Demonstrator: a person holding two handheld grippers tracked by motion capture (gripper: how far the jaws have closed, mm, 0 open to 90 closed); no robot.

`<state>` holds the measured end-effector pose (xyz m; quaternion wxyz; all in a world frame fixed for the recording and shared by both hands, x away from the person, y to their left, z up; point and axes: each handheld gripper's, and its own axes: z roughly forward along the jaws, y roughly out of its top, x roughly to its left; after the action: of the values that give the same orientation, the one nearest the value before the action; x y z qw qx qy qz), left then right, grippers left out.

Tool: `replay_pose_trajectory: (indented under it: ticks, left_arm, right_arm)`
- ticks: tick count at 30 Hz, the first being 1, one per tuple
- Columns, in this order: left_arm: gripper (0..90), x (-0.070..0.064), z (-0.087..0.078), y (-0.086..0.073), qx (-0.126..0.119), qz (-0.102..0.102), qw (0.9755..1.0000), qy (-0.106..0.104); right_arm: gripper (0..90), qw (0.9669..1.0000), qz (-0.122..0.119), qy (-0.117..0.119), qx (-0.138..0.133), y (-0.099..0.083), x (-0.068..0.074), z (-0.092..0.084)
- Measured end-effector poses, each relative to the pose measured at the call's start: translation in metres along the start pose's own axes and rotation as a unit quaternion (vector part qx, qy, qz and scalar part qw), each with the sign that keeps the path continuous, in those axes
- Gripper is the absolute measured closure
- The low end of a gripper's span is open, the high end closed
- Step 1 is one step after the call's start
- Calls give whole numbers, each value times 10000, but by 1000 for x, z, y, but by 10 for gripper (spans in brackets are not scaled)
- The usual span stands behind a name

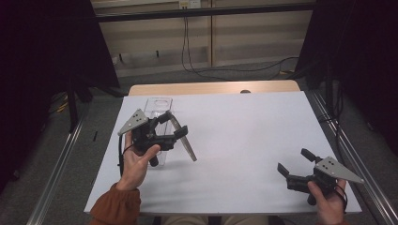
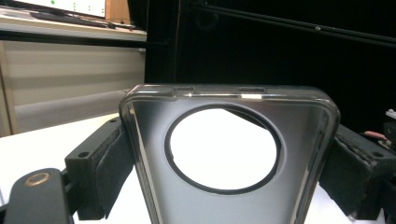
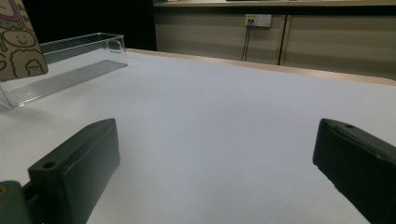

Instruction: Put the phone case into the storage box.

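Left gripper: clamped on a phone case, lifted off the white table, beside the clear plastic tray.
Phone case: in the left gripper view pinched by both side edges, round camera cutout facing the lens.
Right gripper: jaws wide apart, holding nothing, near the table's right front corner, well apart from the case.
Between the grippers: bare tabletop.

From my end the phone case runs off the bottom edge at 6 o'clock in the left gripper view. The clear tray sits half hidden behind the left gripper, and a printed card is cropped at 10 o'clock.
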<state>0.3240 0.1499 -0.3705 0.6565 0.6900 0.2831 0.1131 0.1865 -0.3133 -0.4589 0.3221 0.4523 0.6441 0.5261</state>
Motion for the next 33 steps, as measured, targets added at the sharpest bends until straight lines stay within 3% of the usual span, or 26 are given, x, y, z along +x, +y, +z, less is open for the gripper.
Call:
replay_pose_trajectory:
  ticks: [3, 9, 11, 13, 14, 19, 20, 27, 33]
  left_arm:
    - [124, 2, -3, 6, -4, 110, 9999, 46]
    - [124, 7, -11, 19, 8, 182, 9989, 429]
    - [124, 11, -13, 23, -84, 74, 9988, 485]
    - [124, 16, -15, 27, 28, 216, 9983, 537]
    - [124, 16, -14, 29, -113, 102, 9982, 576]
    - [124, 18, -20, 40, -152, 177, 9970, 737]
    - [124, 20, -22, 43, -71, 308, 9964, 783]
    - [124, 31, -24, 53, -138, 248, 9941, 1048]
    - [124, 44, -25, 56, -137, 259, 9902, 1367]
  right_arm:
    - [0, 9999, -14, 130, 45, -2, 1, 2]
    - [0, 9999, 38, 43, 86, -3, 0, 5]
    - [0, 9999, 87, 0, 96, -3, 0, 4]
    - [0, 9999, 91, 3, 78, -3, 0, 4]
    - [0, 9999, 65, -10, 77, -3, -1, 5]
    - [0, 9999, 29, 7, 103, -3, 1, 5]
    - [0, 9999, 21, 14, 100, -3, 1, 6]
    - [0, 9999, 1, 45, 102, -2, 1, 5]
    - [0, 9999, 34, 27, 112, -2, 2, 6]
